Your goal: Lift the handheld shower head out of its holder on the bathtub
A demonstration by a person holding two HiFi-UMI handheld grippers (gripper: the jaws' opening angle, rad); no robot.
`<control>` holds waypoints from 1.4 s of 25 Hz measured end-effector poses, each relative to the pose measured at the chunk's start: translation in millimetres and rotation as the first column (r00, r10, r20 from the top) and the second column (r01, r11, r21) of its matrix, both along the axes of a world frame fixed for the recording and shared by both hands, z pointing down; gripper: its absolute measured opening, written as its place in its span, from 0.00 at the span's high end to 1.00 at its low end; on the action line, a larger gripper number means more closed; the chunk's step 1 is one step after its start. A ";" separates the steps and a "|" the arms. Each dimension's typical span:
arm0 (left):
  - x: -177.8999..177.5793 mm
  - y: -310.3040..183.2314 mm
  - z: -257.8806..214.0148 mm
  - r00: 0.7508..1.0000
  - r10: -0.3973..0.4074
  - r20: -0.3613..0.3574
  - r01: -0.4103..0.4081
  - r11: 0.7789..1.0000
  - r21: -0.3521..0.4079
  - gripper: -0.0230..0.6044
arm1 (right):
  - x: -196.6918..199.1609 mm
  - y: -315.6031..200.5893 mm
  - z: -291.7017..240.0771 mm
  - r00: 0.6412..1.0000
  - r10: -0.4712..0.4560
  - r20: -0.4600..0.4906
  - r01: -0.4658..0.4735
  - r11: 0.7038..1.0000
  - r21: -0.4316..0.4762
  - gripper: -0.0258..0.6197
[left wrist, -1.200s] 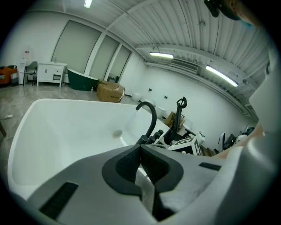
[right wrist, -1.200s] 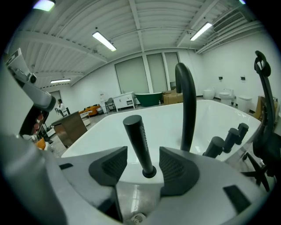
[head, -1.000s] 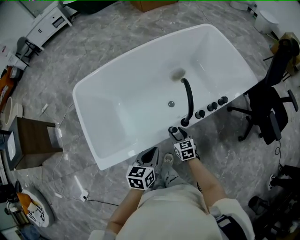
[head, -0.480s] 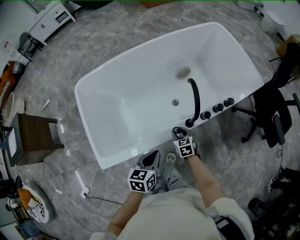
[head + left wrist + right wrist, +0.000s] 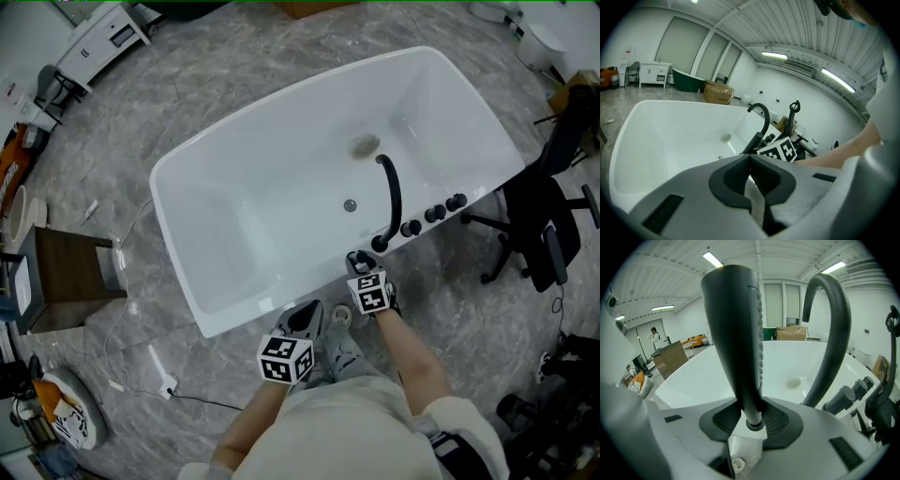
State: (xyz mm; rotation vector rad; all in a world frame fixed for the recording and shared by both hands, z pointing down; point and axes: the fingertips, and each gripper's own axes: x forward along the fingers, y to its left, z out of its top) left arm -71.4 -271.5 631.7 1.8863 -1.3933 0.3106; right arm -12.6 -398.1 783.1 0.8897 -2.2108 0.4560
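1. The person stands at the long side of the bathtub point(image 5: 173, 248), close to the fittings, so both hands reach the rim without leaning over.
2. The handheld shower head point(image 5: 736, 333) stands upright in its place on the tub's near rim, just beside the curved black spout point(image 5: 392, 197) and the row of knobs point(image 5: 433, 214). The holder itself is hidden under the tool.
3. The right tongs point(image 5: 751, 420) point downward at the narrow lower end of the shower head's handle. The jaws are closing on it, and the ribbed pads look to be already against both sides of the stem. Gripping low on the slim neck makes sense: it is round, fits between the pads, and leaves the wider head free above.
4. The left tongs point(image 5: 750, 176) hang back at the person's front, outside the tub, jaws together with nothing between them. They seem parked out of the way, since one hand is enough for this job.
5. My guess is the lift has not begun; the shower head looks seated. The next move calls for a straight upward pull, and a slanted one might jam the stem or swing it against the spout.
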 end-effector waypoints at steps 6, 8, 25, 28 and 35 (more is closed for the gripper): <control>-2.4 10.3 -6.7 1.000 0.025 0.000 -0.025 1.000 0.013 0.93 | 5.6 2.8 -29.0 0.997 0.071 0.042 -0.073 0.996 0.045 0.74; -3.3 14.4 -9.0 0.999 0.035 -0.002 -0.035 0.999 0.019 0.93 | 7.1 5.3 -39.8 0.994 0.093 0.061 -0.097 0.993 0.069 0.74; -4.3 57.0 -25.1 0.994 0.103 -0.019 -0.102 0.992 0.072 0.93 | 16.7 40.2 -140.4 0.965 0.181 0.188 -0.221 0.951 0.215 0.74; -4.4 66.0 -27.7 0.994 0.112 -0.018 -0.110 0.991 0.078 0.93 | 22.8 49.6 -158.9 0.955 0.203 0.214 -0.253 0.938 0.238 0.74; -9.1 85.9 -37.9 0.992 0.123 -0.018 -0.120 0.987 0.110 0.93 | 29.4 77.9 -200.5 0.940 0.220 0.260 -0.296 0.906 0.303 0.74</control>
